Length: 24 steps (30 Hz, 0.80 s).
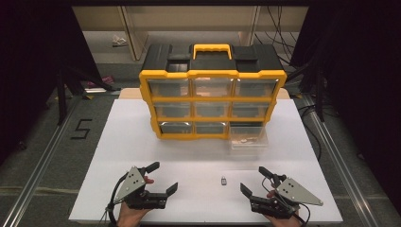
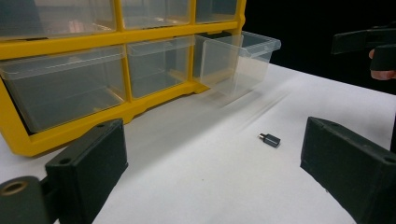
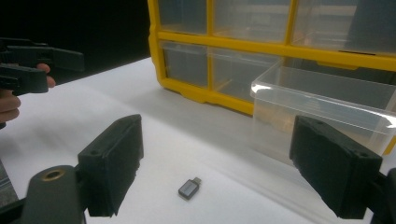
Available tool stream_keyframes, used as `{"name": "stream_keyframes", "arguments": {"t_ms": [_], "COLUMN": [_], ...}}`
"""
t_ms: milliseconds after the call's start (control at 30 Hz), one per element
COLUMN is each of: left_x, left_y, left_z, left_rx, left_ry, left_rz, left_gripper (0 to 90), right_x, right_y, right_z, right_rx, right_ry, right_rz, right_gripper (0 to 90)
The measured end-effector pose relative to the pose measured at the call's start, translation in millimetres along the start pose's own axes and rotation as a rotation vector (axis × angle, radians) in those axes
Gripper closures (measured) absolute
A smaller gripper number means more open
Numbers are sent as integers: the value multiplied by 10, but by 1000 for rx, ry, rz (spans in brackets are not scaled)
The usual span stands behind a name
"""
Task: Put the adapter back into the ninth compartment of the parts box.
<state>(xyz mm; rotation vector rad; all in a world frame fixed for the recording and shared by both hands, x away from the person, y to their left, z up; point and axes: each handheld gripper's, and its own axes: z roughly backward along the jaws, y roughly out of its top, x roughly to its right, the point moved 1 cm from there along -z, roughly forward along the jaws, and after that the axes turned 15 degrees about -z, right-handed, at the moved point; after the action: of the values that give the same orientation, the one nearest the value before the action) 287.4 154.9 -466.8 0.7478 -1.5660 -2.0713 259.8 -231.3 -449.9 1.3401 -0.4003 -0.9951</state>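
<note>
Both grippers — left gripper (image 1: 159, 178), right gripper (image 1: 253, 179) — rest on the white bench (image 1: 118, 142), fingers spread wide, empty. Small grey adapter (image 1: 223, 180) lies between them — its plug end clearer in the gripper views. Pulled-out clear drawer (image 1: 248, 138) contents unclear.

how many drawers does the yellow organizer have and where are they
9: three rows of three in the organizer. Eight sit pushed in; the bottom-right drawer is pulled out onto the table. None look hidden.
</note>
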Motion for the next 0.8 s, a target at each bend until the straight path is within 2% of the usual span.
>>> {"name": "stream_keyframes", "arguments": {"t_ms": [200, 800], "left_x": [-4, 4], "left_y": [2, 2], "left_z": [3, -5], "left_rx": [3, 5], "left_ry": [-1, -5], "left_rz": [4, 2], "left_gripper": [66, 68], "right_x": [-3, -75], "right_y": [6, 32], "right_z": [-2, -38], "right_rx": [-7, -45], "right_ry": [2, 5], "right_rz": [-2, 43], "right_gripper": [183, 184]}}
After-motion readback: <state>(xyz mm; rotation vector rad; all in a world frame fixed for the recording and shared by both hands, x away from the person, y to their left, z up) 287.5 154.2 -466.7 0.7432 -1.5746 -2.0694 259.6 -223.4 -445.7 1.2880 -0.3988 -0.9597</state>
